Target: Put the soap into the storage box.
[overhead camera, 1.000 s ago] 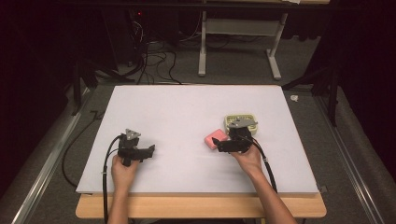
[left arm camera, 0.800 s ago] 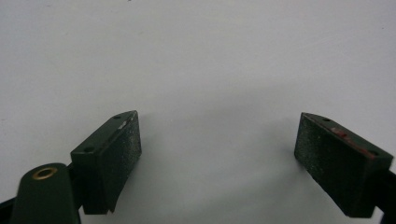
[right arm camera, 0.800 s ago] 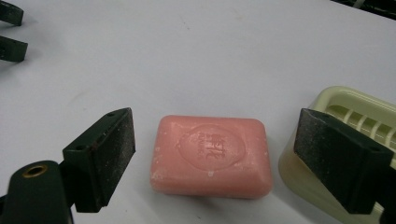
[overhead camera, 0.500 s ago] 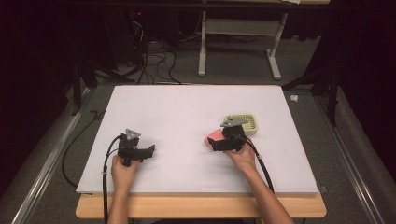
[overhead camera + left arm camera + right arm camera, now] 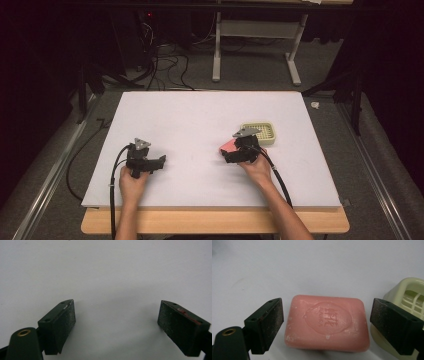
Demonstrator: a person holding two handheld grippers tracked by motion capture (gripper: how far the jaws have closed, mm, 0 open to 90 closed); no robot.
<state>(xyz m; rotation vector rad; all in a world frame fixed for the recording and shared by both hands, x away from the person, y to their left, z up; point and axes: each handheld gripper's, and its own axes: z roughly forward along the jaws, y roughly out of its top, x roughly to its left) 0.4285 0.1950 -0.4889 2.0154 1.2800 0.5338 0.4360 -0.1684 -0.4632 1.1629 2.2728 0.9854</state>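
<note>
At three o'clock on the surface, the right gripper straddles the pink soap, jaws wide; closing could nudge the cream dish or squirt the slick bar out. The left gripper rests wide, holding nothing

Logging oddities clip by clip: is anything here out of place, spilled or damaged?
Only one thing: the pink soap bar lies on the bare white table beside the cream soap dish, not in it. It sits between the open right tongs. Nothing looks spilled or broken.
</note>
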